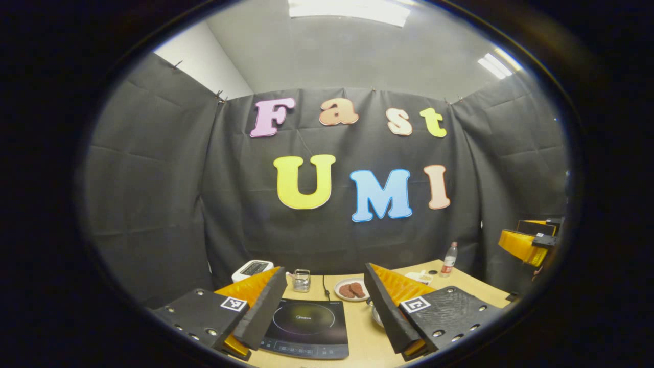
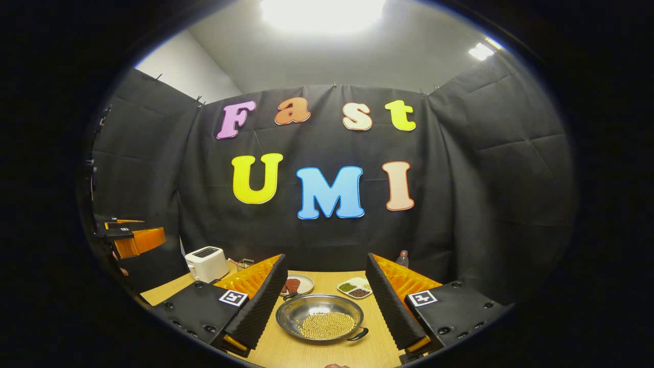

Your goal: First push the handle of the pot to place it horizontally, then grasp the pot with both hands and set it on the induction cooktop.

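Left claw: jaws wide apart, holding nothing; hangs above the cooktop, which sits between its fingers in the left gripper view.
Right claw: jaws wide apart, empty; raised over the pot, no finger touching it.
Cooktop: flat black slab on the table, glass bare, left of the pot.
Pot: shallow steel pan on the table, right of the cooktop, holding a loose heap of yellow beans. One black handle sits at the near right of the rim, another at the far left, so the handle line runs skewed to the table edge.
Step (judged): handle push not yet made; both claws well clear of the pot.
Risk, push: a hard shove on a handle could slide the whole pot instead of turning it, toward the plate just behind it or off the near edge.
Risk, lift: uneven grips or a tilt would likely send beans rolling over the low rim.
Risk, carry: low clearance could knock the pot's base on the cooktop's edge.
Left gripper view adds: cooktop face; a metal rack behind the cooktop.
Right gripper view adds: whole pot, beans, both handles; toaster far left of the pot; sectioned dish behind it.
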